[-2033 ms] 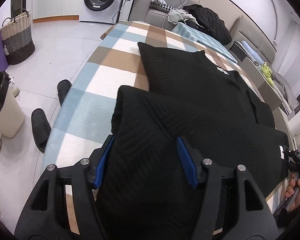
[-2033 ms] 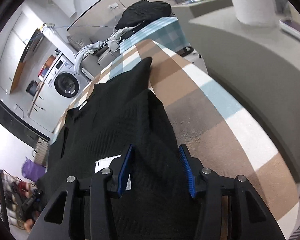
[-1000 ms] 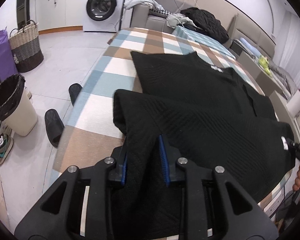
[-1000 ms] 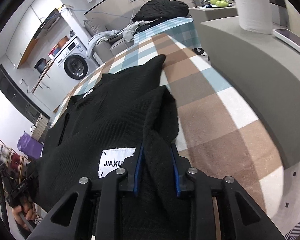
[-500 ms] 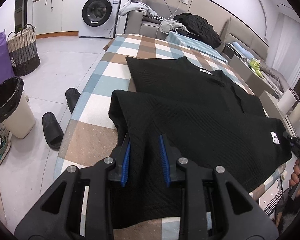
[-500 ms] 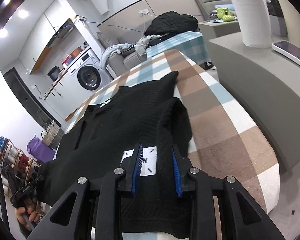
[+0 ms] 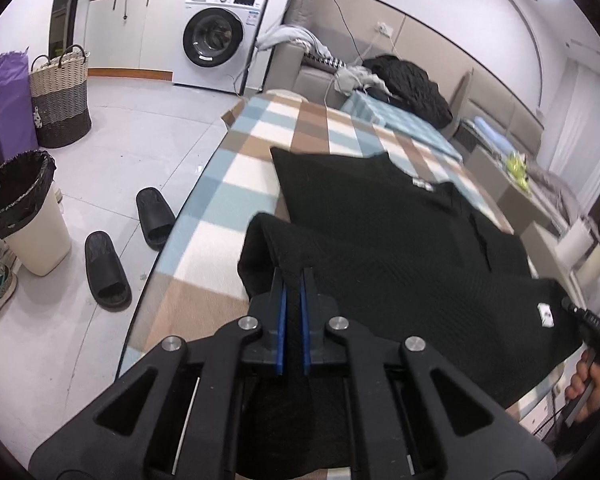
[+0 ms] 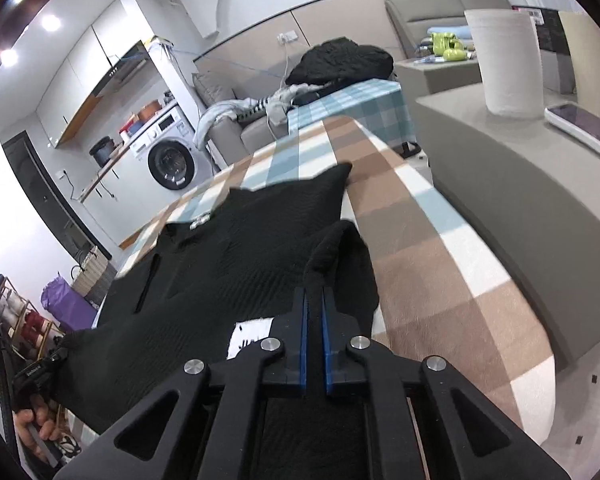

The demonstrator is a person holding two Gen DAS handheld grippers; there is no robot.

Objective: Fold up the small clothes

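A black knit garment (image 7: 400,232) lies spread on the checked tablecloth (image 7: 236,200). Its near edge is lifted off the cloth. My left gripper (image 7: 292,280) is shut on the near left corner of the black garment. My right gripper (image 8: 314,300) is shut on the near right corner of the same garment (image 8: 236,252), beside a white label (image 8: 248,336). The garment's far part rests flat on the tablecloth (image 8: 412,240). The right gripper shows at the right edge of the left wrist view (image 7: 592,324).
Left of the table on the floor are two black slippers (image 7: 132,240), a bin with a black liner (image 7: 24,216) and a woven basket (image 7: 60,96). A grey counter (image 8: 520,168) with a paper roll (image 8: 508,64) stands right of the table. A washing machine (image 7: 216,52) stands behind.
Both grippers went from open around the garment's near edge to shut on it. They have since lifted and drawn that edge up off the tablecloth.
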